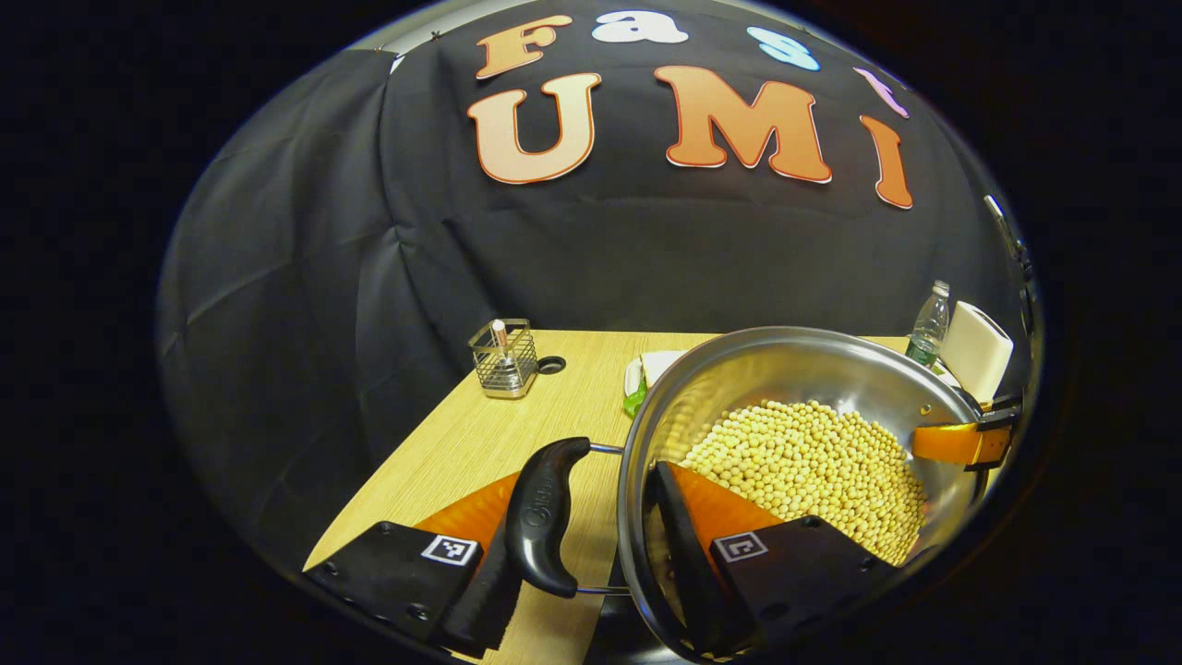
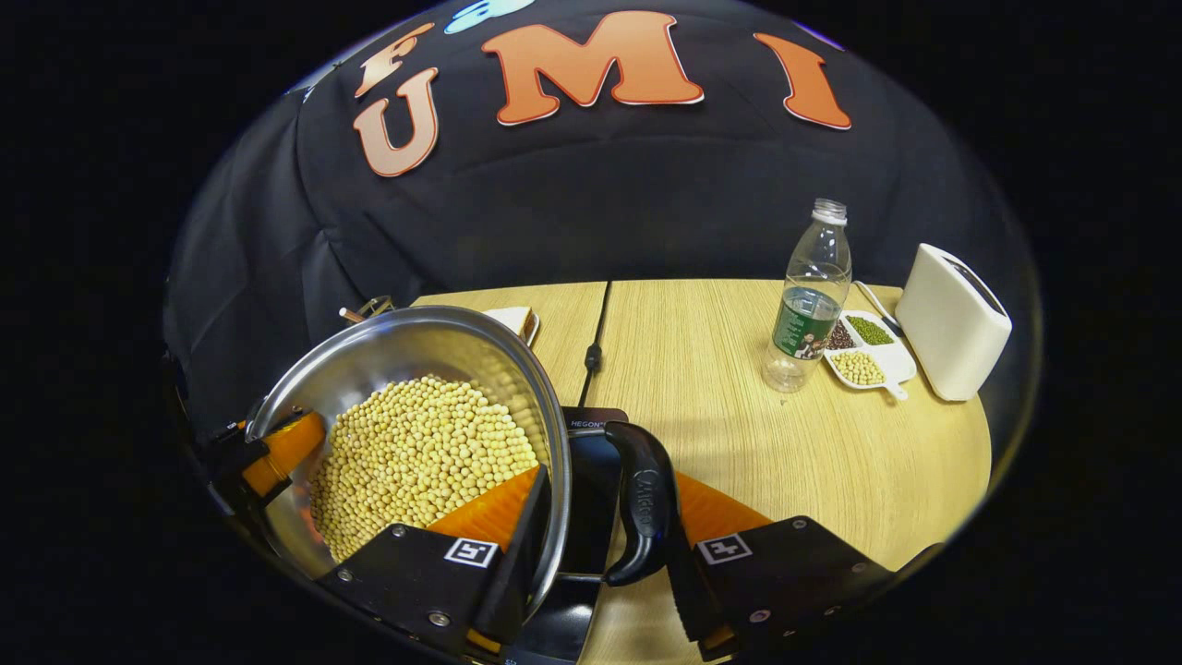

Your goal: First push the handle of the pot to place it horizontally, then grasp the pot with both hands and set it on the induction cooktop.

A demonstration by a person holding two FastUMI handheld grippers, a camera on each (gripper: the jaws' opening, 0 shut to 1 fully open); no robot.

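The pot point(image 1: 794, 434), a steel one heaped with pale yellow beans point(image 1: 813, 466), is gripped from 2 opposite sides, which suits a load this heavy and keeps it from tipping. In the left gripper view the left gripper point(image 1: 600, 545) straddles the near rim: 1 of its fingers sits inside the bowl against the wall and the other lies outside by the black side handle point(image 1: 545, 517), so the fingers pinch the rim and handle mount between them. The right gripper point(image 2: 596, 545) does the same on its side, with 1 finger inside the bowl and 1 beyond the right-hand handle point(image 2: 646, 503), its fingers closed on the rim there. Both handles lie flat along the rim, so the pushing step looks done. Below the pot in the right gripper view shows the dark edge of the induction cooktop point(image 2: 591, 434); the pot appears to be over it, though whether it rests there or is held just above I cannot tell. On the wooden surface point(image 2: 720, 388) stand a plastic bottle point(image 2: 811, 296), a divided dish of beans point(image 2: 863, 356) and a white toaster point(image 2: 951, 319), well apart from the pot, leaving room to set it down.
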